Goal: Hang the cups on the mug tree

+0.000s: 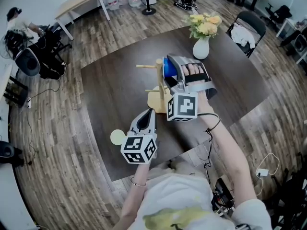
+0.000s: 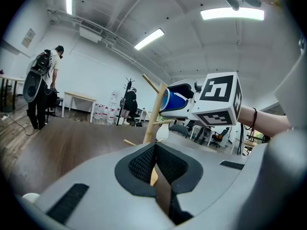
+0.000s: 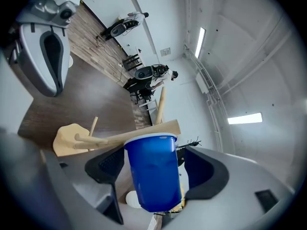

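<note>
From my seat, the right gripper (image 3: 154, 159) has its jaws spread wide on either side of the blue cup (image 2: 175, 101). A sliver of gap shows at the pads, so I read it as not clamped. The cup lies on its side near the top of the tree (image 3: 110, 139), with its mouth hard against the trunk and its base pointing back at the gripper. In the head view its long axis runs from 9 o'clock (mouth, trunk) to 3 o'clock (base, gripper), tipped up a little at the base. 2 pegs (image 1: 145, 66) on the far side of the trunk stand bare. I judge that the cup sits over another one hidden inside it, though no view shows that. The left gripper (image 2: 155, 166) has its jaws together on nothing. It waits at about 7 o'clock of the tree, low over the table (image 1: 110, 90), so the right gripper is plainly the nearer one. A pale round thing (image 1: 116, 137) at 9 o'clock of the left gripper may be a 2nd cup; I cannot tell. As I see it, the next move turns on that axis. Backing straight out toward 3 o'clock should clear the cup, and any sideways drift could nudge it off.
</note>
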